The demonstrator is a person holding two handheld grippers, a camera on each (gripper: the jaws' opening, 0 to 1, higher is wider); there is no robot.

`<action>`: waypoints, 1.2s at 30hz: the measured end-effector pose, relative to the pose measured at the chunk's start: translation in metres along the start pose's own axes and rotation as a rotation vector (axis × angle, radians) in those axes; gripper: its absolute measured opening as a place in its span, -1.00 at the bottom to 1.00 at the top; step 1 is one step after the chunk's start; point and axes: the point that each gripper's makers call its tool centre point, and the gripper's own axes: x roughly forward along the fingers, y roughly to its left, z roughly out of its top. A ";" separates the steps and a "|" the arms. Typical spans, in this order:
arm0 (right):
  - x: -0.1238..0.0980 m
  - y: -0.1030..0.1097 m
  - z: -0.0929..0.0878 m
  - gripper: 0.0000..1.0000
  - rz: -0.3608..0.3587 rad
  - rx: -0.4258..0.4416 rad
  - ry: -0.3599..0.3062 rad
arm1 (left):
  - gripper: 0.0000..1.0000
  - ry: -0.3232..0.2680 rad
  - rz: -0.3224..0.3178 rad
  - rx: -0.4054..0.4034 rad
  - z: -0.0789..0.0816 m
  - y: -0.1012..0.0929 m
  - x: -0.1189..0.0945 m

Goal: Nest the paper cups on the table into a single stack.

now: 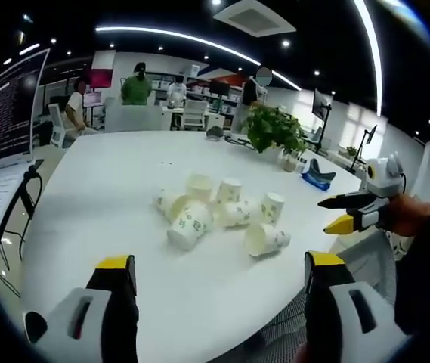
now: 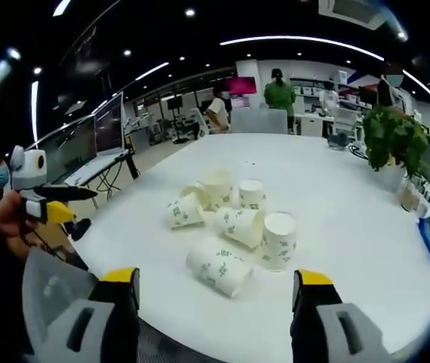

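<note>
With the paper cups (image 1: 218,215) scattered loose at the centre of the frame on the white table (image 1: 109,197), nothing is nested yet, and both the left hand-held gripper (image 1: 218,283) and right hand-held gripper (image 2: 215,299), jaws apart and empty, probably must first pick one cup.
</note>
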 end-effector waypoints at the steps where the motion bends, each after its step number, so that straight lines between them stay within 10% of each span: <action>1: 0.000 0.001 0.000 0.68 0.002 0.000 0.000 | 0.82 -0.001 0.000 0.000 0.000 0.000 0.000; 36: -0.002 0.004 -0.005 0.65 0.014 0.000 0.003 | 0.80 0.003 -0.003 -0.013 -0.004 -0.003 -0.001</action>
